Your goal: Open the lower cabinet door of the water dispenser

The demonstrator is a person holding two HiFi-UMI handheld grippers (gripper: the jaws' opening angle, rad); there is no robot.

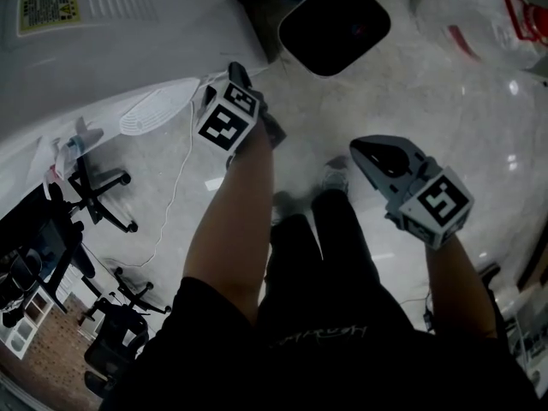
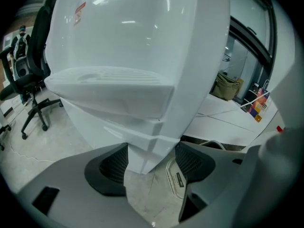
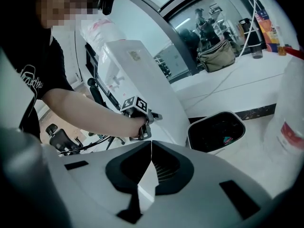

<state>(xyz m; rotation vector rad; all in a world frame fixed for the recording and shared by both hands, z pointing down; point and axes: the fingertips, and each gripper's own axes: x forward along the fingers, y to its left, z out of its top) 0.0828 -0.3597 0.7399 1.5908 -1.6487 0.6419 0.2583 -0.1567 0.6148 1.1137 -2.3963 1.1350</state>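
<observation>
the left tongs (image 2: 152, 163) stand wide apart at the foot of the white water dispenser (image 2: 133, 42). the front corner of its lower cabinet door (image 2: 142, 146) sits between the 2 ribbed pads (image 2: 114, 163), just above the pale floor (image 2: 142, 198). i cannot tell whether the pads press on the corner or only flank it. above the door, the drip tray (image 2: 109, 75) juts out from the dispenser's front. a black office chair (image 2: 33, 80) stands on the floor to the dispenser's left.

the right tongs (image 3: 151, 148) are closed tip to tip and hold nothing. they hang in the air well apart from the dispenser and point towards it. from their view, the person's bare arm (image 3: 80, 108) reaches across to the left tongs at the dispenser's lower front.

from the head view, the dispenser fills the upper left, with the left tongs at its edge and the right tongs lower, over the person's dark trousers (image 1: 325, 255). a black bin (image 1: 334, 26) stands on the floor near the dispenser. a white plastic bag (image 1: 479, 15) lies further right. a long white table (image 3: 228, 87) behind the bin carries an olive bag (image 3: 216, 56).
</observation>
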